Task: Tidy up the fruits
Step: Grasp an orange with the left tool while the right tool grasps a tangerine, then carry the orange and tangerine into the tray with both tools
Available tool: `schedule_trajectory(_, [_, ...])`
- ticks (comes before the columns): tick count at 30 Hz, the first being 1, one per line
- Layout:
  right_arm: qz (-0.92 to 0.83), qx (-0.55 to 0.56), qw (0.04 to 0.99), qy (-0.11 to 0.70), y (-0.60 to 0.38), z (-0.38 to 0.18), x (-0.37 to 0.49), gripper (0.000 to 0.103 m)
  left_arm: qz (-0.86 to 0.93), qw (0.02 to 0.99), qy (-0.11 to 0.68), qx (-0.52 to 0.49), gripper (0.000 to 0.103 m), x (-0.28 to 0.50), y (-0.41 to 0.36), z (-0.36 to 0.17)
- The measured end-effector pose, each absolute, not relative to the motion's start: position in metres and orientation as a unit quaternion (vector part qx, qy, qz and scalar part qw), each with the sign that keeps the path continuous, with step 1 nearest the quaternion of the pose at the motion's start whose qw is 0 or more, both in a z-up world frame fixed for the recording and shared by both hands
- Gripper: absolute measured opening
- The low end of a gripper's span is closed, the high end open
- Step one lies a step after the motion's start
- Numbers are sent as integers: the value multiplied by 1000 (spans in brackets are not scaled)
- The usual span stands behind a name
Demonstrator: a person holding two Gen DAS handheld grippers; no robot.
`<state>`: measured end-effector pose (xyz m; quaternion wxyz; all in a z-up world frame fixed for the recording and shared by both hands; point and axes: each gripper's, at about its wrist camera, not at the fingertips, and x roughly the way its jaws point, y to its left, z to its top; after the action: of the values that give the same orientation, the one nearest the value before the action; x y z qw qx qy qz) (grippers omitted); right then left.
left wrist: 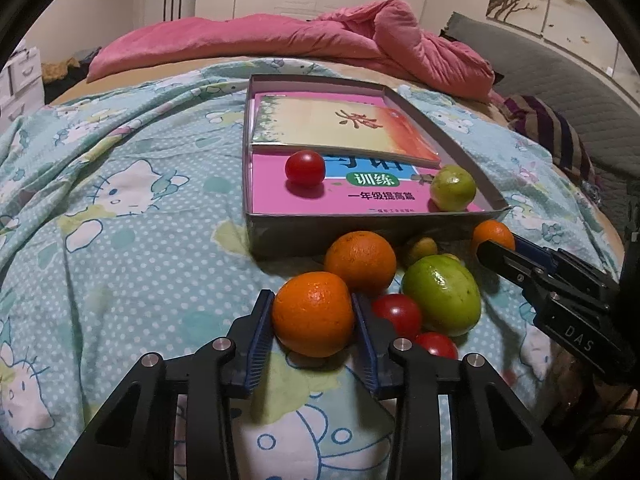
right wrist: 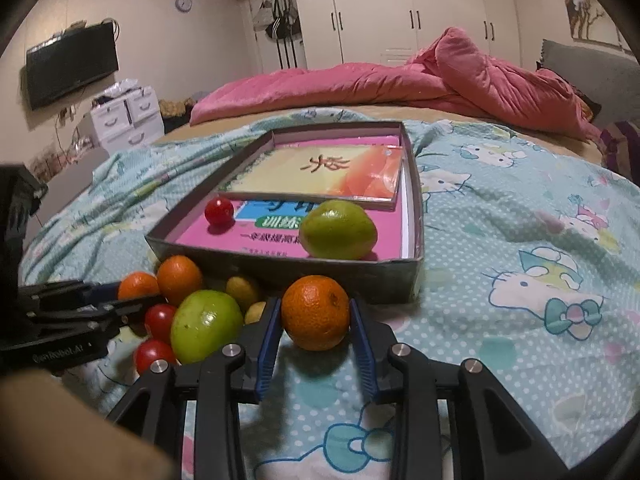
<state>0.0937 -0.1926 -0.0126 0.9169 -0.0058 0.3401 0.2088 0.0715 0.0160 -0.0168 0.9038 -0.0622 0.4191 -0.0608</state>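
Each gripper's fingers (left wrist: 262, 320) (right wrist: 269, 328) clasp an orange (left wrist: 313, 314) (right wrist: 316, 312) between them.

dim warm indoor light, soft shadows under fruit, strong fisheye bending, dark vignetted corners

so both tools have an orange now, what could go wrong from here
1. The left tool grips its orange inside a tight pile; lifting may nudge the red tomato and green fruit so they roll on the soft bedsheet.
2. The box is shallow and holds slick books; a dropped orange could roll or knock the tomato inside.
3. The right tool works close by, so the two could bump.
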Motion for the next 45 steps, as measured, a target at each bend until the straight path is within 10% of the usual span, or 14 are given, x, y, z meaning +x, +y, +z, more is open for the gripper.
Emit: schedule_trajectory(45, [162,6,943,290,-201,9,113,35,-35,919,385,-73,39,120,15,15])
